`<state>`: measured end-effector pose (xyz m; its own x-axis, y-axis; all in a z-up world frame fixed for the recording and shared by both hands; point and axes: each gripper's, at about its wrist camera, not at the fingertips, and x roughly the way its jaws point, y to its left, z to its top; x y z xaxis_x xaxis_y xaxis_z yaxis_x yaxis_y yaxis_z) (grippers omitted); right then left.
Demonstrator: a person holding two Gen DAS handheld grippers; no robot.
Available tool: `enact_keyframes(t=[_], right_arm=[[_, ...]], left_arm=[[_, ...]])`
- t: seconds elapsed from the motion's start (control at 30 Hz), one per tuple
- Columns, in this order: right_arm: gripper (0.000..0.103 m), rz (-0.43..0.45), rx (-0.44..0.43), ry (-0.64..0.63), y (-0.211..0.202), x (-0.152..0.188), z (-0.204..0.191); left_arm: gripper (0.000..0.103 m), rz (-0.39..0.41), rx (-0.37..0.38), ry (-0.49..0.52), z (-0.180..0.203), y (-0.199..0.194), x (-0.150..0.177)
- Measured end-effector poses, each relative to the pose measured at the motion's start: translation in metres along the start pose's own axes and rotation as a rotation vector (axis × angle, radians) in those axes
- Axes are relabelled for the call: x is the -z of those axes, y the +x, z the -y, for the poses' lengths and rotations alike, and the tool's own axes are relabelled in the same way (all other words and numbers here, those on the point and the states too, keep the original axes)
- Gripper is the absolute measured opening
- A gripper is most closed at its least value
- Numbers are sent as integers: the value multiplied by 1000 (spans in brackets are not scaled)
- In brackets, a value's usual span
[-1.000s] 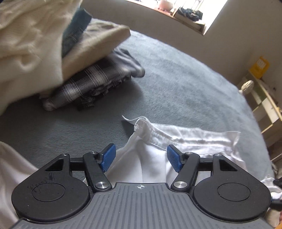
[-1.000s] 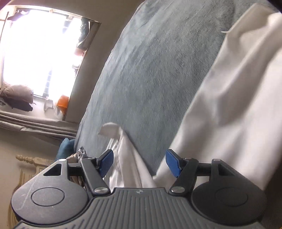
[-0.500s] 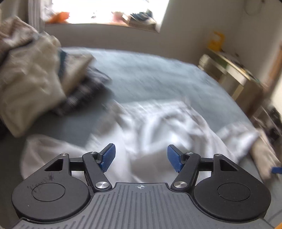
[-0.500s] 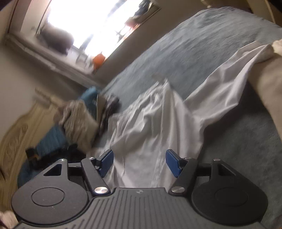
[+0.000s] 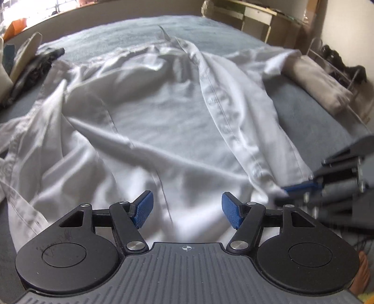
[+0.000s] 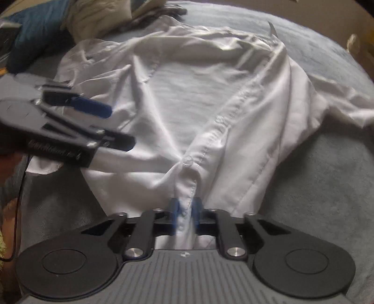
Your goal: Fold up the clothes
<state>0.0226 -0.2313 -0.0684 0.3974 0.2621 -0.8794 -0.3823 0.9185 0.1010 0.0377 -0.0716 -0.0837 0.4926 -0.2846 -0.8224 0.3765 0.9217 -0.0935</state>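
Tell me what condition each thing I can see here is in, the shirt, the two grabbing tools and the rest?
White shirt: spread on the bed, rumpled, unfolded, front open.
Right gripper: jaws shut on the shirt's bottom hem.
Left gripper: jaws open over the shirt, gripping nothing.
Grey blanket: laid flat under the shirt.
Pile of clothes: heaped at the bed's far edge.

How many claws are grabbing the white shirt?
1. The right claw pinches the white shirt at its bottom hem. The left claw is open above it.
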Motion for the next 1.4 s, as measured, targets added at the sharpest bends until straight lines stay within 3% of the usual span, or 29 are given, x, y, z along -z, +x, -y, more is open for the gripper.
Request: enact_keyframes(t=[0.1, 0.27, 0.4, 0.57, 0.7, 0.8, 0.87, 0.93, 1.0, 1.07, 1.13, 1.23, 1.4], right_arm=[[3, 78, -42, 144, -20, 0, 28], [3, 270, -112, 495, -63, 11, 96], [3, 382, -65, 779, -80, 40, 152], [3, 401, 23, 1020, -65, 84, 208], [3, 394, 122, 1068, -48, 101, 233], [4, 401, 140, 1106, -45, 107, 245], [8, 401, 156, 1111, -47, 105, 247], [21, 417, 232, 1079, -57, 100, 242], [50, 442, 305, 1045, -67, 96, 237], [50, 495, 368, 1002, -80, 92, 228], [51, 520, 373, 953, -89, 86, 219], [51, 495, 254, 810, -88, 64, 195], [51, 347, -86, 444, -62, 13, 122]], left_arm=[[65, -31, -10, 19, 3, 5, 8], [65, -43, -13, 33, 4, 13, 12], [65, -39, -17, 57, 7, 15, 14], [66, -45, -5, 45, 5, 15, 14], [66, -46, -10, 52, 7, 14, 13], [66, -48, -7, 52, 6, 14, 13], [66, -46, 1, 46, 5, 12, 13], [66, -41, 20, 33, 1, 9, 14], [66, -33, 48, 22, -3, 2, 16], [66, -20, 81, 15, -9, -8, 20], [66, -5, 109, 19, -16, -23, 26], [66, 15, 117, 10, -30, -46, 37], [66, 7, 20, -12, -48, -66, 57]])
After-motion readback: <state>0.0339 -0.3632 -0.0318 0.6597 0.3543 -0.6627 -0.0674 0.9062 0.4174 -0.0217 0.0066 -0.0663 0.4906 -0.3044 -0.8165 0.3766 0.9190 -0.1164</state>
